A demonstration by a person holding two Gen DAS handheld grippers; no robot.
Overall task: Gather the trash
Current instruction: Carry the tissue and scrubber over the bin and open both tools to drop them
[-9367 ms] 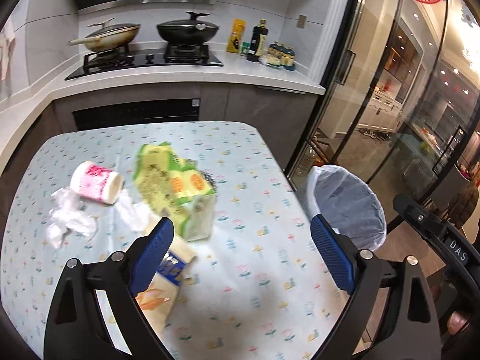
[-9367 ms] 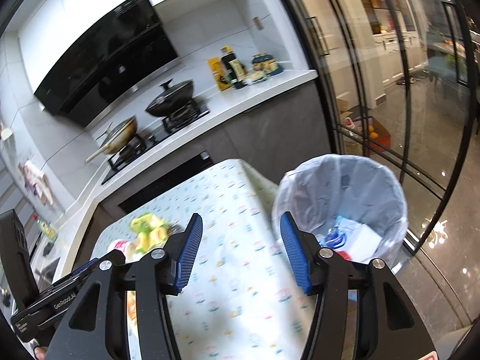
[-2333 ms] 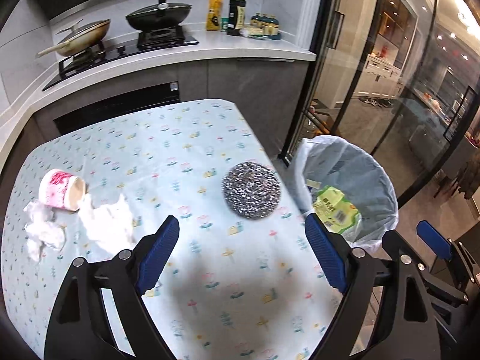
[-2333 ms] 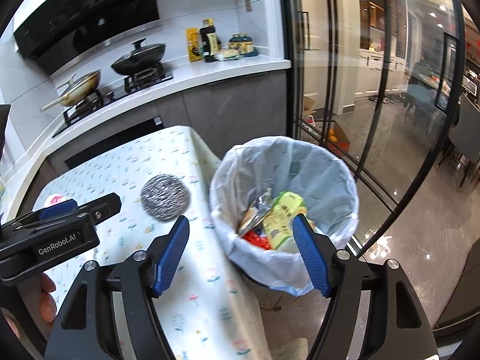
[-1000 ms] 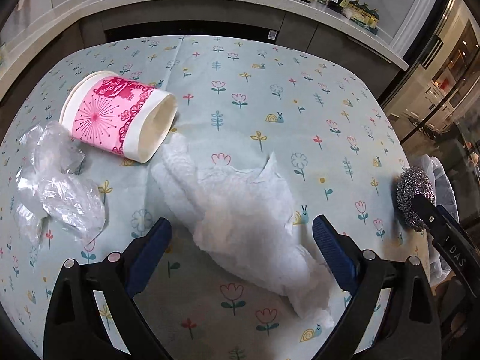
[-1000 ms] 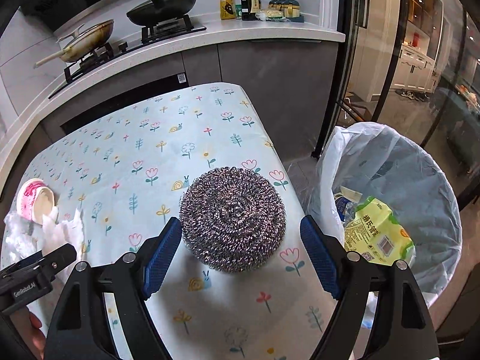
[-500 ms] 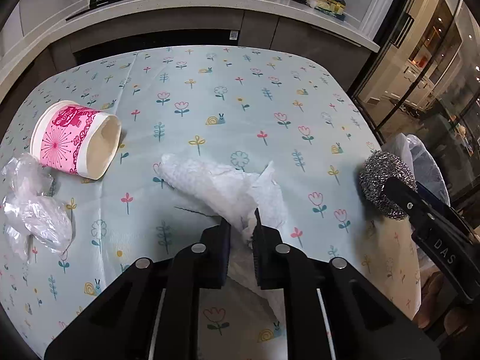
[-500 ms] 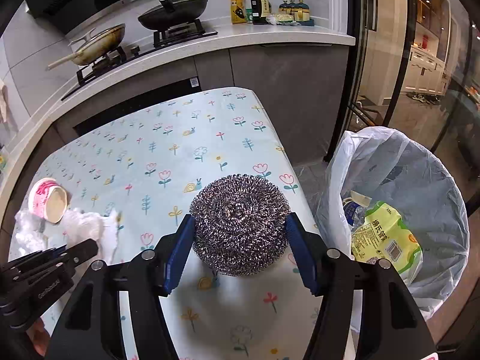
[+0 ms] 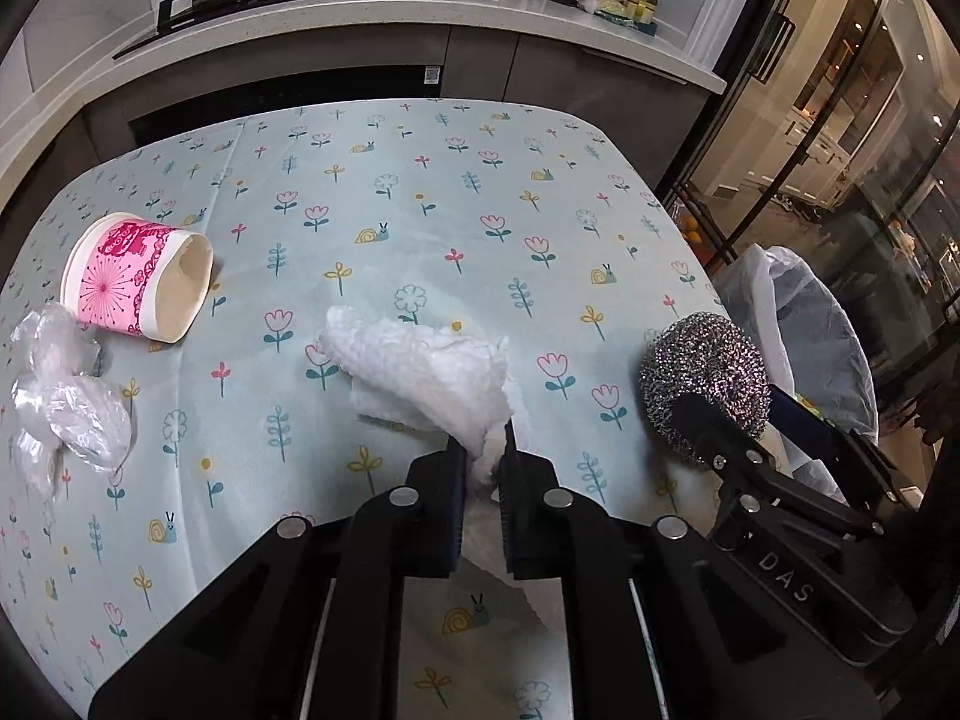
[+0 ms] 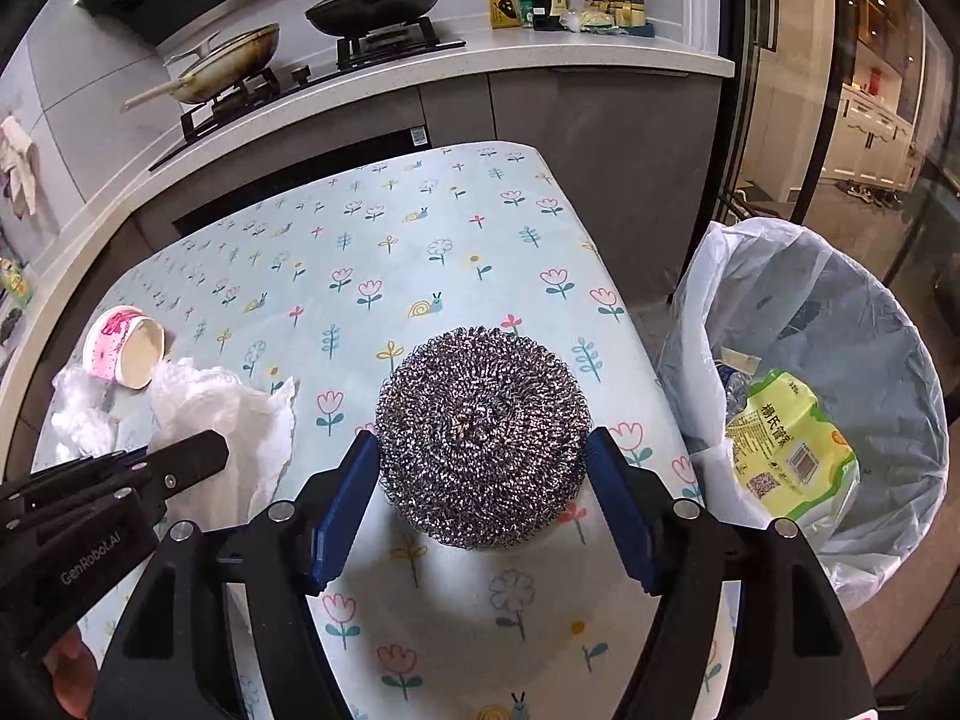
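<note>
My left gripper (image 9: 482, 455) is shut on a crumpled white paper towel (image 9: 420, 372) and holds it just above the flowered tablecloth (image 9: 420, 192). My right gripper (image 10: 483, 480) is shut on a round steel wool scrubber (image 10: 483, 441), lifted over the table's right side; the scrubber also shows in the left wrist view (image 9: 705, 384). A pink paper cup (image 9: 135, 276) lies on its side at the left, with crumpled clear plastic (image 9: 66, 408) beside it. The trash bin (image 10: 840, 324) with a white liner stands right of the table and holds a green packet (image 10: 786, 444).
Behind the table runs a kitchen counter (image 10: 540, 60) with a stove, two pans and bottles. Glass sliding doors (image 10: 840, 90) stand to the right behind the bin. The table's right edge (image 10: 636, 324) is close to the bin.
My left gripper has closed on the paper towel and lifted it a little. My right gripper has closed on the steel wool scrubber and raised it slightly.
</note>
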